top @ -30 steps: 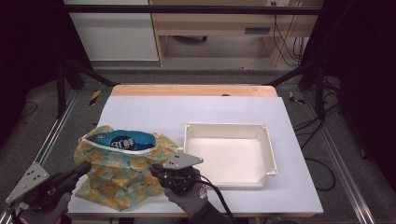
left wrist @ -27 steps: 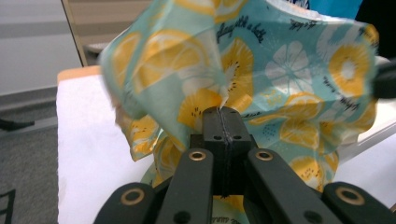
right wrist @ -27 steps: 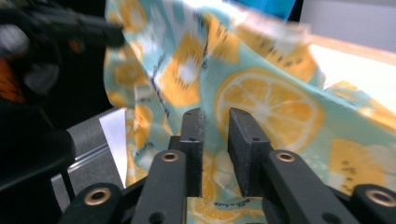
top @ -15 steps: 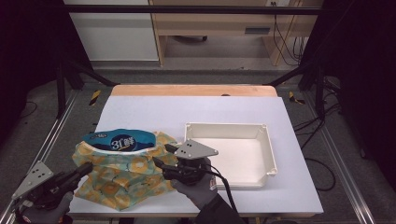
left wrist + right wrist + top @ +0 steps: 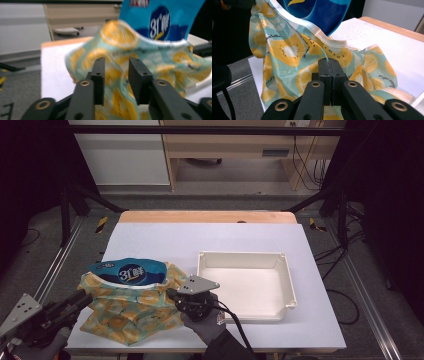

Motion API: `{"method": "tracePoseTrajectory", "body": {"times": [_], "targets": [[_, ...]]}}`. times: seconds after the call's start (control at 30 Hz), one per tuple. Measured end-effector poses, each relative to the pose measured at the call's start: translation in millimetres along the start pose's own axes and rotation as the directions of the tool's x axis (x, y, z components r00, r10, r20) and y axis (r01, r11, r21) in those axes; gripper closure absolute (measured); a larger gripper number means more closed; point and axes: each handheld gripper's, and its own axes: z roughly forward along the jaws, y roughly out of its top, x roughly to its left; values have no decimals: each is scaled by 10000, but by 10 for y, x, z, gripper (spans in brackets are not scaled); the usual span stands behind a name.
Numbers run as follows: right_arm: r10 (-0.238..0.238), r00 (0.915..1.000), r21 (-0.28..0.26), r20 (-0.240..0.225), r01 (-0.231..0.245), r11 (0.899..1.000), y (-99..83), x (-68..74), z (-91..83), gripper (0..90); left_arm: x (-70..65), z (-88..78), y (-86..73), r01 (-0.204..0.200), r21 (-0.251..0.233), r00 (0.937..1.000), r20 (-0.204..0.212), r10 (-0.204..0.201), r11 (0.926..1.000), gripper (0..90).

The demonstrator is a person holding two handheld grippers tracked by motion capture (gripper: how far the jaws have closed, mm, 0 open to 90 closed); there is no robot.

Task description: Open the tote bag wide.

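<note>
A cloth bag (image 5: 130,312) printed with orange citrus slices lies at the table's front left. A blue pack (image 5: 127,270) sticks out of its far opening. My left gripper (image 5: 85,296) sits at the bag's left edge. In the left gripper view its jaws (image 5: 116,61) have just been opening and stand apart, with the bag (image 5: 117,35) and the blue pack (image 5: 162,20) beyond them and loose cloth low in the gap. My right gripper (image 5: 172,295) is at the bag's right edge. Its jaws (image 5: 328,61) have closed together on the pale hem of the bag (image 5: 287,50), below the pack (image 5: 319,12).
An empty white tray (image 5: 245,255) stands right of the bag, close to my right hand. The white table top (image 5: 210,235) has a wooden strip along its far edge. Black frame legs and cables stand on the floor around the table.
My right gripper shifted a little toward the tray and then came back to the bag's right edge. The left gripper has stayed at the bag's left edge.
</note>
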Motion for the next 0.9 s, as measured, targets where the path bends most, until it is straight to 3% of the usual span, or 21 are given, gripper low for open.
{"method": "tracePoseTrajectory", "body": {"times": [0.1,0.23,0.3,0.47,0.53,0.9], "targets": [[5,10000,-41,-14,-5,10000,13,-2,-21,900,16,29,89,-164,36,9996,-221,165,9999,554],[17,10000,-100,-39,-17,9999,36,6,-41,900,32,118,161,-327,240,9991,-257,333,9992,507],[2,10000,-142,-36,-3,9999,45,9,-44,900,54,174,160,-251,503,9994,-206,262,9984,547],[60,10000,-223,-5,-60,9997,53,12,-49,900,63,223,127,-258,971,9996,132,247,9949,821],[75,10000,-219,-56,-77,9997,50,19,-45,900,67,228,107,-260,1074,9994,238,236,9939,888],[200,9998,7,30,-200,9998,-92,91,27,900,74,237,-115,-66,1322,9996,296,27,9912,900]]}}
